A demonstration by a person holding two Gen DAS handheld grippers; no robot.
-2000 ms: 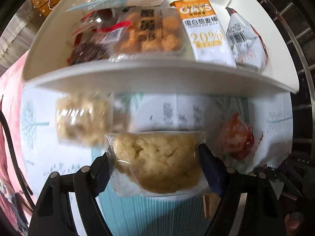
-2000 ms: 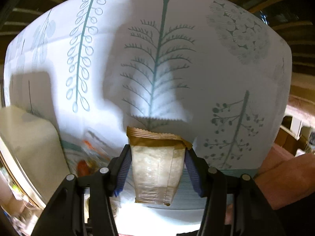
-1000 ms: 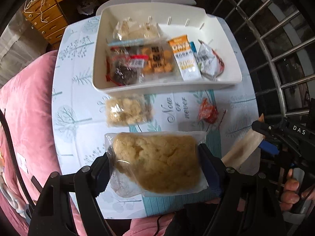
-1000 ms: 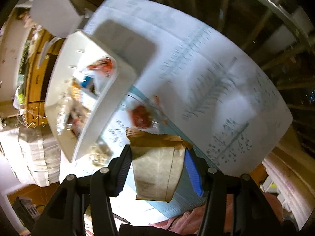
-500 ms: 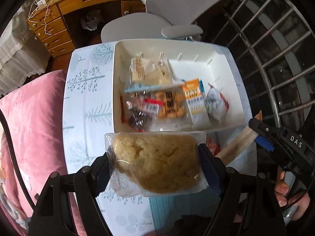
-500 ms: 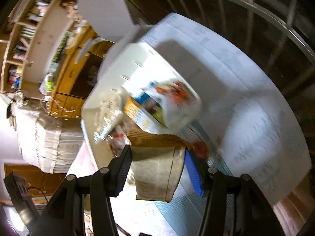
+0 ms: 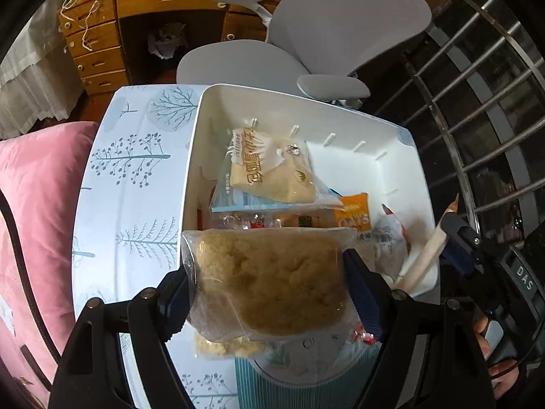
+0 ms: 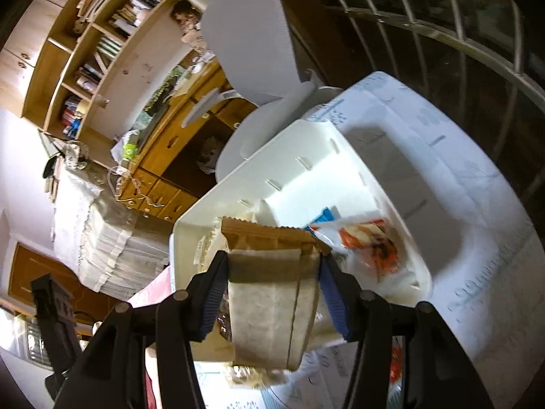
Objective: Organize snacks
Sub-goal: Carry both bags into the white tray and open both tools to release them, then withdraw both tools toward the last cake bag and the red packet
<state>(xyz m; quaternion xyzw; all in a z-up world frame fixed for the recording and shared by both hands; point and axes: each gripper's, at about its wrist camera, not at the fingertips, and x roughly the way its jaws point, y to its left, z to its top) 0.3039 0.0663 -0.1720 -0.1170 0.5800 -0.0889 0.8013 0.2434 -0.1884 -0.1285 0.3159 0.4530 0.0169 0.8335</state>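
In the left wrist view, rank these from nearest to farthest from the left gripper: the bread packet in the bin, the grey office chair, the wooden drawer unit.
From the left gripper:
1. Bread packet, in the white bin straight ahead.
2. Grey office chair, beyond the bin's far wall.
3. Wooden drawer unit, back left, though it looks only slightly farther than the chair.

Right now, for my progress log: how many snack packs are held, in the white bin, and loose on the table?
Held: 2, cake pack, brown paper pack
In white bin: at least 4 visible
Loose on table: 2, crumbly pack, red candy
Total: 8 visible
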